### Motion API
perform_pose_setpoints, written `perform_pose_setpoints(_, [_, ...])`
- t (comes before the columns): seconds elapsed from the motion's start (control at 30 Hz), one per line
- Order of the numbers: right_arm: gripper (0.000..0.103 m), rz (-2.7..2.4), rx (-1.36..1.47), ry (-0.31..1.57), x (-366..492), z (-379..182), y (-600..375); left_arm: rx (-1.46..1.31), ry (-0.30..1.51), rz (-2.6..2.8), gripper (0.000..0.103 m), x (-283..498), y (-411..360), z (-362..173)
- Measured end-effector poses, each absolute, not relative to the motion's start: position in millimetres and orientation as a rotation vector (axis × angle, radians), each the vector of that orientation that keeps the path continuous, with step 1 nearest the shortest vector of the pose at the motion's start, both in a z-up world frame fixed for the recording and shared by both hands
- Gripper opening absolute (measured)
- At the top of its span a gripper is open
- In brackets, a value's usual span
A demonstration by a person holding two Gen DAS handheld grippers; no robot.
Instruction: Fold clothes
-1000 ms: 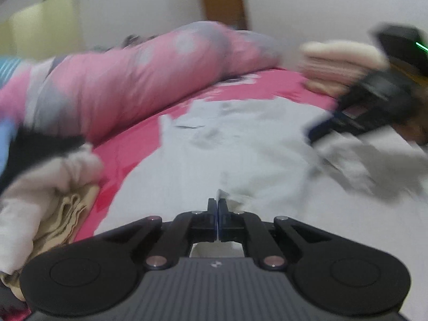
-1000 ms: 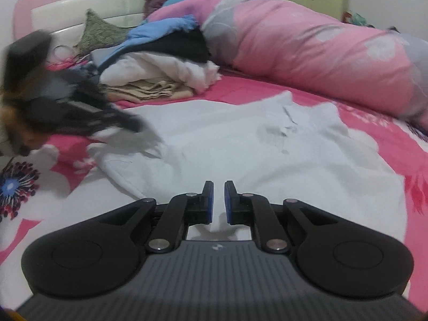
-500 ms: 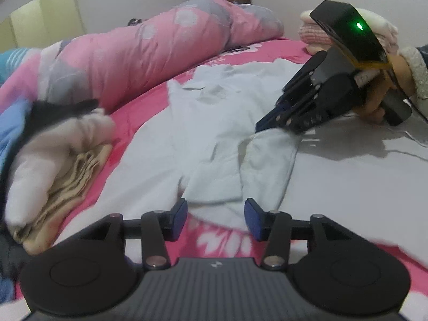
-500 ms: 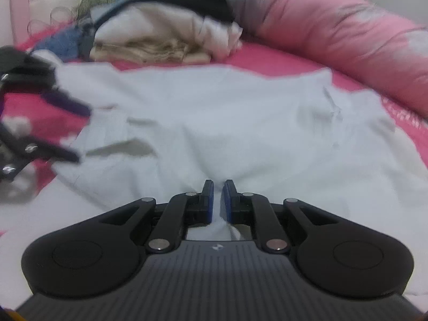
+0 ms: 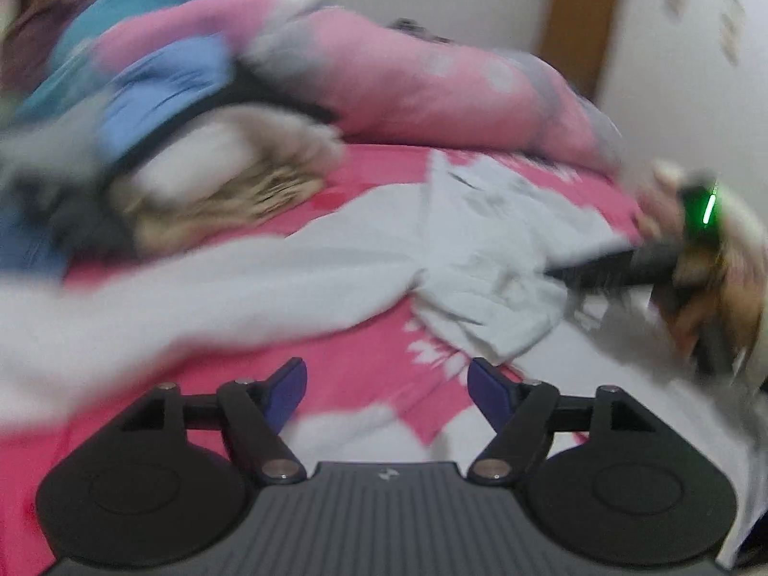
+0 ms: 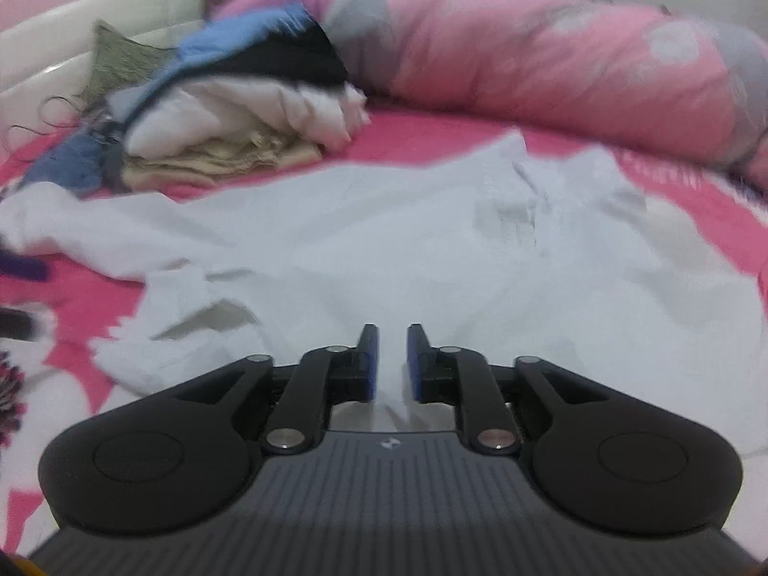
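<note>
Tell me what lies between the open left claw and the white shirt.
In the left wrist view, only bare pink floral bedsheet lies between the left claw and the white shirt; nothing else sits there.

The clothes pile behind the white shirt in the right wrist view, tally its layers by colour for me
Blue: 1, top layer
Black: 1, under the blue
White: 1, bulky middle layer
Beige: 1, bottom layer
Total: 4 colour layers visible in the clothes pile; blur hides whether each is a single garment. The white shirt lies separately in front.
</note>
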State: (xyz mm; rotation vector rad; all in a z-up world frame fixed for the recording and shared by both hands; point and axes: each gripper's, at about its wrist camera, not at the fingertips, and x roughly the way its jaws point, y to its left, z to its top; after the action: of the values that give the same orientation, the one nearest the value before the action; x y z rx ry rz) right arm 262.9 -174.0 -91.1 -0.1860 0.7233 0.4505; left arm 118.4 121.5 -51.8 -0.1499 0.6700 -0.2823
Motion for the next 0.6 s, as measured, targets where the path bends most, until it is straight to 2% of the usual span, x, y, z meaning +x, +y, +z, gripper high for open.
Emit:
perform_pose_setpoints(0.1, [0.023,0.41,-0.156,0.703,263,-91,-170,-0.281,0.68,-0.163,0.078,97,150,-51])
perform_pose_setpoints(0.17, [0.023,0.42,-0.055,0.682,255,-80,-176,-0.359,0.668,-0.093,0.086,82,168,-52])
perform_pose_setpoints(0.2, [0.024,0.438,-0.01,0.666,248,-76,-180,-0.389,0.663,-0.062,0.087,76,176,-55])
perform_pose_setpoints(0.4, [0.033,0.5,0.109,0.633,219,-76,-190,-0.59,0.631,0.168,0.087,61,222,-66])
perform_pose_setpoints(0.6, [0.032,0.472,0.175,0.656,214,-101,-196,-0.775,0.531,0.366,0.087,78,253,-67])
